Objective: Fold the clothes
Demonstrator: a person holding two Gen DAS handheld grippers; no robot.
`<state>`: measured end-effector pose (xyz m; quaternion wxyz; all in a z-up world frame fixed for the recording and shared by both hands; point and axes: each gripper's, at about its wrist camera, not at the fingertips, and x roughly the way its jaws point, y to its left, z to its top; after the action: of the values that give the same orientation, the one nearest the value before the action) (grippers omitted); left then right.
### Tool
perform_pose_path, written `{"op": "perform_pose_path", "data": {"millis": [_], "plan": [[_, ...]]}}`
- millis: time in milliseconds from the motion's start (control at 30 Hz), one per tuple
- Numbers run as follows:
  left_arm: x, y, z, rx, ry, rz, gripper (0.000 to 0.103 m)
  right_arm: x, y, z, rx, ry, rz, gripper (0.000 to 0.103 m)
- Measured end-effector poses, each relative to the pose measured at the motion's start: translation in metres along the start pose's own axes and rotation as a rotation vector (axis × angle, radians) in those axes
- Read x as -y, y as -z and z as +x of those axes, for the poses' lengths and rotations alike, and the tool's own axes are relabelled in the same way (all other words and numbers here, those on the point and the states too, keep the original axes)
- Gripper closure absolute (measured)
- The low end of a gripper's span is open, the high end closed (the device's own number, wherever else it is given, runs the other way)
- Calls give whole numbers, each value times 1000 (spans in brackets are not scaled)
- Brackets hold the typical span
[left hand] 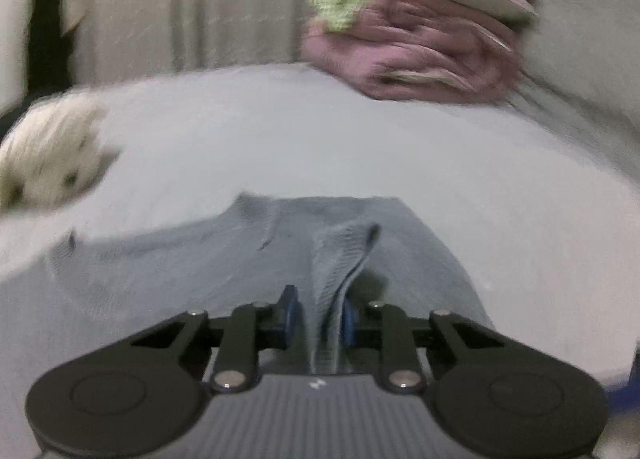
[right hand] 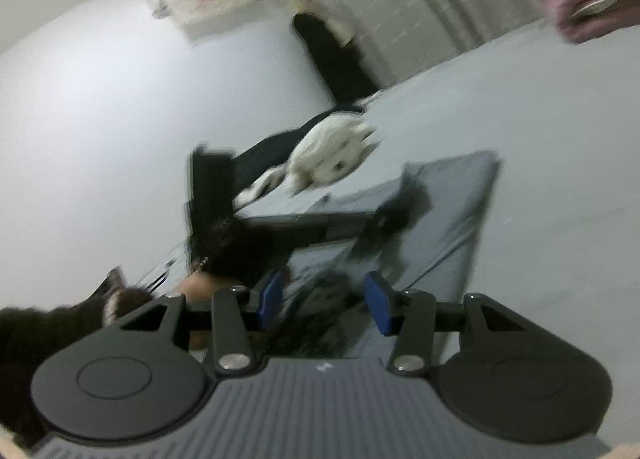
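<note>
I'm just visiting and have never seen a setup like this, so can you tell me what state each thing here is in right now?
Left gripper: shut on a raised fold of the grey garment.
Grey garment: lying on the bed, one ribbed edge pinched up.
Right gripper: open, grey cloth between its pads, untouched.
Pink and green clothes: folded, stacked at the far side.
White fluffy item: lying loose on the bed.

Home bedroom: bed w/ grey sheet (left hand: 320, 131), folded pink blanket pile (left hand: 416, 55), curtain (left hand: 180, 7) behind.
</note>
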<state>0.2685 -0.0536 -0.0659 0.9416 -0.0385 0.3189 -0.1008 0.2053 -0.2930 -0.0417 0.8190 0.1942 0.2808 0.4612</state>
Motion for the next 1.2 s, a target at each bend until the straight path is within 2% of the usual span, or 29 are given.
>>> {"op": "perform_pose_path", "data": {"millis": [67, 100, 167, 267, 300, 333, 400, 667, 733, 767, 1000, 1033, 1067, 1100, 1167, 1200], "plan": [[-17, 0, 1, -13, 75, -116, 68, -3, 1, 7, -81, 4, -3, 52], [-23, 0, 1, -12, 111, -154, 57, -6, 2, 10, -116, 31, -14, 52], [-31, 1, 2, -11, 154, -205, 54, -11, 6, 14, -175, 82, -33, 52], [-30, 2, 5, -5, 134, -212, 63, -23, 13, 13, -230, 131, -58, 52], [-29, 3, 6, 0, 122, -214, 71, -29, 16, 10, -238, 133, -71, 52], [-29, 3, 6, 4, 112, -222, 85, -35, 19, 6, -249, 130, -81, 52], [-29, 4, 6, 12, 94, -242, 100, -46, 28, -4, -271, 129, -101, 53], [-34, -2, -7, 74, 56, -258, 100, -70, 63, -35, -321, 195, -140, 72], [-35, -5, -9, 78, 48, -251, 100, -74, 70, -37, -331, 212, -146, 86], [-35, -7, -10, 81, 42, -250, 100, -76, 72, -38, -338, 220, -151, 97], [-44, -11, -12, 81, -6, -249, 100, -98, 68, -31, -331, 177, -147, 99], [-45, -10, -10, 75, -21, -240, 100, -100, 69, -28, -338, 182, -153, 99], [-46, -9, -8, 67, -39, -226, 100, -102, 70, -29, -345, 189, -157, 91], [-47, -8, -6, 56, -55, -219, 100, -104, 71, -30, -348, 197, -154, 88], [-50, -5, -2, 27, -88, -211, 97, -106, 72, -33, -345, 208, -139, 87], [-52, -3, -2, 13, -93, -215, 92, -107, 72, -36, -341, 213, -136, 86]]}}
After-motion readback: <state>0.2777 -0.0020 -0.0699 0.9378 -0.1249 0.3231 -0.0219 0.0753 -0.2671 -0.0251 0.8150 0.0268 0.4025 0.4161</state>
